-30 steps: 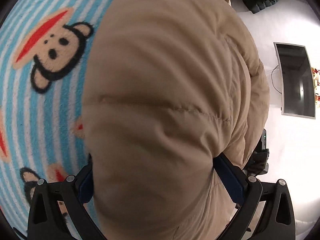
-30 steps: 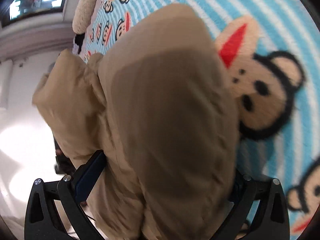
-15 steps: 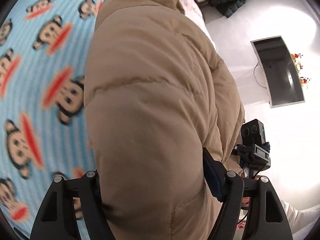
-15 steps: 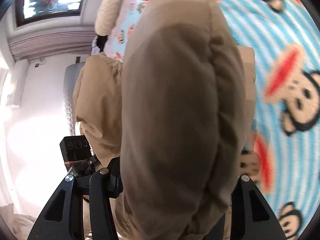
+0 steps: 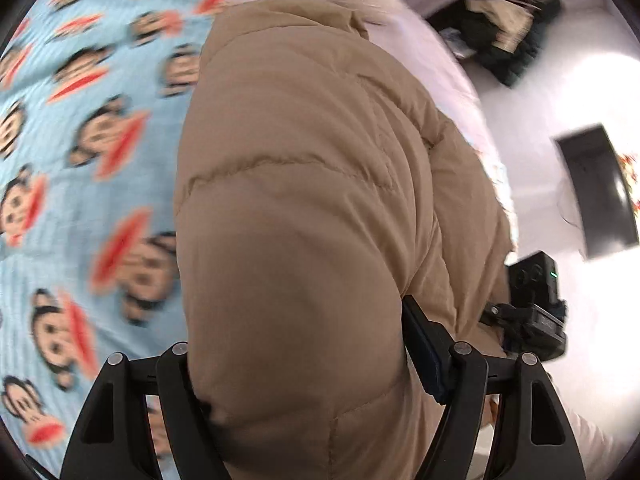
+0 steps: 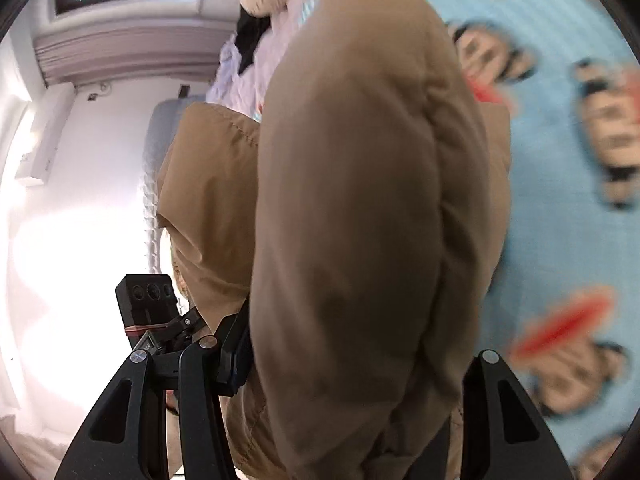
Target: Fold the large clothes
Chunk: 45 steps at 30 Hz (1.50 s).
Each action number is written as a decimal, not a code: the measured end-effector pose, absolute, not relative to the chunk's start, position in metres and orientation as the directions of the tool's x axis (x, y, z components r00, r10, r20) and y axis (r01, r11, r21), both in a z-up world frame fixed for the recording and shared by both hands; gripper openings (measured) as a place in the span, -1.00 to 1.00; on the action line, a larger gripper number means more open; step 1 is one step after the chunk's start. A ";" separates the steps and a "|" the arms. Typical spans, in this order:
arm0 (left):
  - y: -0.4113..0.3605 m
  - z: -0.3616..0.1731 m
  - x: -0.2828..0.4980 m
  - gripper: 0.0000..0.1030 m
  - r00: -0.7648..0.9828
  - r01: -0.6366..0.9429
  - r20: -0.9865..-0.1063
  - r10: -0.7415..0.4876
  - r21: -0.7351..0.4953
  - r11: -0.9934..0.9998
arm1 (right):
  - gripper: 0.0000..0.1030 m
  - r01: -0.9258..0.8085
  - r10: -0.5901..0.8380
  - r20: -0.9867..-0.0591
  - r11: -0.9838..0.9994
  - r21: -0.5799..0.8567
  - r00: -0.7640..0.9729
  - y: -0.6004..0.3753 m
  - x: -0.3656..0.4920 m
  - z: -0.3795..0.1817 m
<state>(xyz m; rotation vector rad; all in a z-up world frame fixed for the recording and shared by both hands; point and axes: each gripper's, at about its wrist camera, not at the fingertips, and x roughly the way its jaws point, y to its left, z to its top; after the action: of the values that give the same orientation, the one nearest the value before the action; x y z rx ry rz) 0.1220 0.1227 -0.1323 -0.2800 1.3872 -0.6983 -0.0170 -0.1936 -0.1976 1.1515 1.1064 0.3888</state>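
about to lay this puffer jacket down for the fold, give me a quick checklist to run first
1. Left tool gripping the tan puffer jacket: ok, padding bulges between its fingers.
2. Right tool gripping the jacket: ok, fabric fills the gap.
3. Jacket lifted off the monkey-print blanket: cannot tell, its far end is hidden.
4. Landing area on the blanket free of other items: ok where visible.
5. Sleeves tucked or hanging: cannot tell.
6. Dark clothes pile away from the jacket: ok.

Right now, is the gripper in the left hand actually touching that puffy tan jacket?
Touching. In the left wrist view the left gripper has both fingers pressed into the bulging jacket, pinching a thick fold.
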 end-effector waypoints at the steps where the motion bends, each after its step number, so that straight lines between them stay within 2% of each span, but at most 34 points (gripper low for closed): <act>1: 0.129 -0.141 0.126 0.58 0.024 0.266 -0.807 -0.590 -0.564 0.782 | 0.07 0.285 0.739 -0.510 0.424 0.860 0.439 -0.182 -0.007 -0.206; 4: 0.147 -0.162 0.132 0.63 0.001 0.204 -0.809 -0.588 -0.575 0.792 | 0.19 0.349 0.698 -0.583 0.469 0.811 0.416 -0.165 0.002 -0.214; 7: 0.163 -0.141 0.130 0.63 0.052 0.240 -0.826 -0.562 -0.536 0.810 | 0.23 0.379 0.629 -0.663 0.544 0.748 0.406 -0.166 -0.009 -0.191; 9: 0.172 -0.118 0.130 0.63 0.114 0.282 -0.822 -0.557 -0.511 0.812 | 0.23 0.373 0.508 -0.745 0.652 0.660 0.432 -0.174 -0.027 -0.156; 11: 0.180 -0.098 0.142 0.63 0.167 0.314 -0.811 -0.561 -0.496 0.810 | 0.19 0.339 0.467 -0.719 0.660 0.671 0.515 -0.185 -0.045 -0.120; 12: 0.177 -0.092 0.149 0.63 0.187 0.327 -0.806 -0.562 -0.489 0.809 | 0.09 0.322 0.483 -0.689 0.638 0.700 0.540 -0.188 -0.049 -0.109; 15: 0.161 -0.083 0.186 0.63 0.222 0.355 -0.799 -0.559 -0.468 0.809 | 0.07 0.261 0.600 -0.572 0.527 0.809 0.560 -0.185 -0.037 -0.101; 17: 0.147 -0.088 0.201 0.63 0.240 0.359 -0.802 -0.546 -0.450 0.818 | 0.07 0.259 0.630 -0.562 0.511 0.820 0.537 -0.181 -0.028 -0.119; 19: 0.130 -0.098 0.214 0.63 0.249 0.355 -0.819 -0.517 -0.419 0.835 | 0.07 0.328 0.620 -0.591 0.494 0.805 0.516 -0.170 -0.003 -0.152; 22: 0.119 -0.111 0.237 0.63 0.268 0.345 -0.839 -0.474 -0.376 0.860 | 0.05 0.386 0.651 -0.535 0.374 0.844 0.539 -0.173 0.022 -0.192; 23: 0.115 -0.116 0.241 0.63 0.272 0.336 -0.847 -0.456 -0.360 0.870 | -0.14 0.391 0.663 -0.501 0.323 0.862 0.557 -0.172 0.027 -0.204; 24: 0.113 -0.121 0.243 0.63 0.271 0.329 -0.854 -0.443 -0.351 0.877 | -0.91 0.386 0.677 -0.456 0.266 0.884 0.578 -0.171 0.031 -0.210; 26: 0.102 -0.129 0.247 0.63 0.260 0.327 -0.870 -0.418 -0.329 0.886 | -0.91 0.392 0.668 -0.465 0.271 0.879 0.581 -0.171 0.035 -0.201; 30: 0.061 -0.132 0.234 0.63 0.266 0.413 -0.894 -0.362 -0.234 0.880 | -0.91 0.472 0.585 -0.606 0.386 0.792 0.539 -0.183 0.023 -0.203; 36: 0.030 -0.139 0.214 0.67 0.314 0.498 -0.909 -0.274 -0.088 0.863 | -0.91 0.547 0.549 -0.657 0.379 0.747 0.517 -0.196 -0.007 -0.227; 41: 0.039 -0.139 0.213 0.67 0.314 0.511 -0.908 -0.277 -0.084 0.856 | -0.87 0.508 0.495 -0.727 0.521 0.686 0.475 -0.188 -0.012 -0.179; 45: 0.042 -0.140 0.212 0.67 0.320 0.511 -0.905 -0.280 -0.084 0.856 | -0.81 0.372 0.505 -0.711 0.616 0.694 0.490 -0.161 -0.034 -0.127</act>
<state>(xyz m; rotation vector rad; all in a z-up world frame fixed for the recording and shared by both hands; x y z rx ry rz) 0.2119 0.0419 -0.1399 0.2334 1.1325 -0.5259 -0.0343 -0.1605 -0.1269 0.9538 1.1017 0.0977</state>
